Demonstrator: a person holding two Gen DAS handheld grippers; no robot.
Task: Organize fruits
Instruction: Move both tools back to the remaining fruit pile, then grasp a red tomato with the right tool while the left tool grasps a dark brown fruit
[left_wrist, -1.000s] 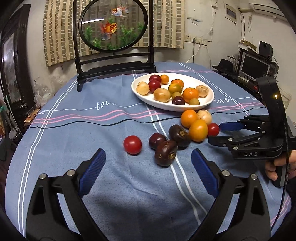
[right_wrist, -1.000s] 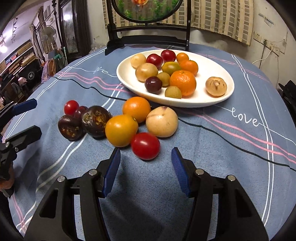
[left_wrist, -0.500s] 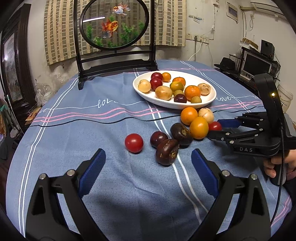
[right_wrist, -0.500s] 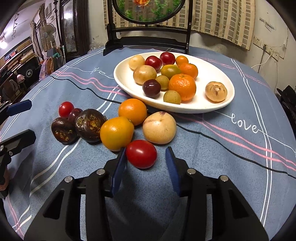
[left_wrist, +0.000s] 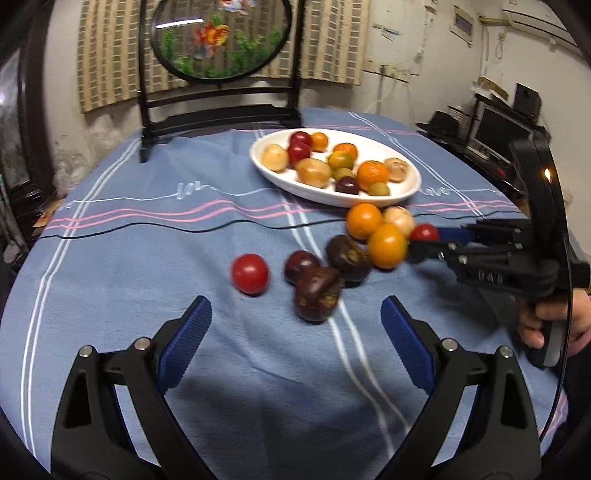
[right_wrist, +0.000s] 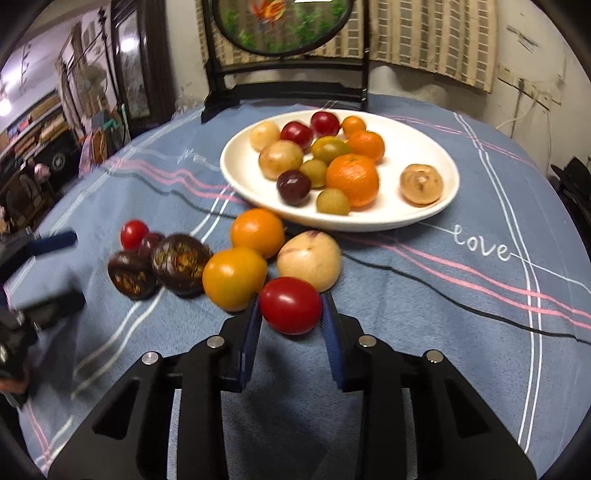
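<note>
Gripping a glossy red tomato (right_wrist: 290, 305), right gripper (right_wrist: 291, 320) has blue pads touching both its sides, on blue striped tablecloth (right_wrist: 424, 295) just beside pale round fruit (right_wrist: 309, 260) and yellow-orange fruit (right_wrist: 234, 277), near white oval plate (right_wrist: 402, 218). Left gripper (left_wrist: 295, 334) hovers wide open, empty, before dark purple wrinkled fruit (left_wrist: 317, 294).

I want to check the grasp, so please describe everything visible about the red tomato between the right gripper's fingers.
The glossy red round tomato looks smooth and whole, a light glint on top. It sits between the right gripper's blue ribbed pads, which have closed against both its sides. A yellow-orange round fruit and a pale beige round fruit lie just beyond it on the blue striped tablecloth. Whether it is lifted cannot be told.
</note>
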